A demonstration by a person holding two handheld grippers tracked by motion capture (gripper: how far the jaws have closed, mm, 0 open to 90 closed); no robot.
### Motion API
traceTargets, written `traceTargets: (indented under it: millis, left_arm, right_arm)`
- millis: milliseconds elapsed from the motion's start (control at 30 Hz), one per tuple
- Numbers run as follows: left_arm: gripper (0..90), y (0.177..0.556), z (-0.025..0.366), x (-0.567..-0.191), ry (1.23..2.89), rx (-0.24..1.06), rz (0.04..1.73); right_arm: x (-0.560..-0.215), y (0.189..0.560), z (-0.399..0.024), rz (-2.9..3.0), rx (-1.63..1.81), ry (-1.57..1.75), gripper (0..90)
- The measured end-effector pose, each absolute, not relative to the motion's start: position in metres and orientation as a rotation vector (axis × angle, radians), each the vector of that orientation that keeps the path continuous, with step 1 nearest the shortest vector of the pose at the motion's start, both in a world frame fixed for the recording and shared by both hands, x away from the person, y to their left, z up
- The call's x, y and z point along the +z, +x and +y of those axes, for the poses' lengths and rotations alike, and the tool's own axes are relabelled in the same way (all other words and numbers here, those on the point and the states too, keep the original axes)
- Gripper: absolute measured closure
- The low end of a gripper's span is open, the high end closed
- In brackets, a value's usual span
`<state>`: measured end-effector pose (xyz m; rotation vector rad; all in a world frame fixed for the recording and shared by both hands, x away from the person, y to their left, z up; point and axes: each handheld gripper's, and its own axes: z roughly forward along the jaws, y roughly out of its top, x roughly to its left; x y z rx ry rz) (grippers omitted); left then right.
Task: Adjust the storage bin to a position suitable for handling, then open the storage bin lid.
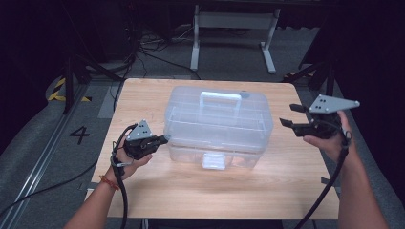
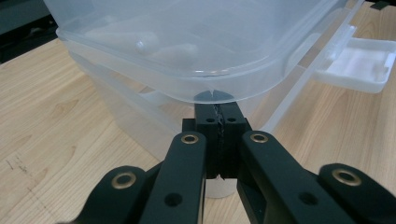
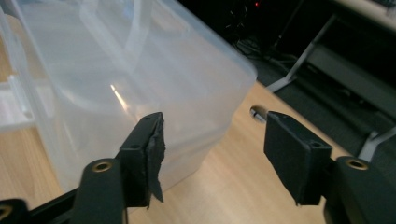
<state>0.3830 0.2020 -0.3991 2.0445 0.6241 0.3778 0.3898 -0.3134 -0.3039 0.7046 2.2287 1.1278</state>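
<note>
High view shows me the clear plastic storage box (image 1: pixel 218 125) in the middle of the wooden bench (image 1: pixel 157 186). My left tool (image 1: pixel 164 139) has its jaws together, tips under the lid edge at the box's left side. My right tool (image 1: pixel 288 115) is wide, holding nothing, just right of the box.

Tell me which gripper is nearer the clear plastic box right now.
Left. The left gripper is shut, its tips at the lid's rim on the clear plastic box at its left end. The right gripper is open and stands off the box's right end, with bare table between.
</note>
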Motion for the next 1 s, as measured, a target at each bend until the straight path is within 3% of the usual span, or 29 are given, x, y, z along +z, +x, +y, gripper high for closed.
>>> traceTargets:
  millis: [400, 667, 1000]
  left_arm:
    - [90.0, 0.383, 0.203, -0.399, 2.040, 0.375, 0.619]
    - [90.0, 0.382, 0.202, -0.398, 2.036, 0.397, 0.616]
    - [90.0, 0.382, 0.201, -0.390, 2.024, 0.417, 0.620]
  right_arm:
    - [-0.385, 0.379, -0.316, 2.327, 1.199, 0.802, 36.0]
    - [-0.390, 0.370, -0.304, 2.331, 1.266, 0.737, 41.7]
    - [-0.392, 0.361, -0.288, 2.337, 1.286, 0.657, 42.4]
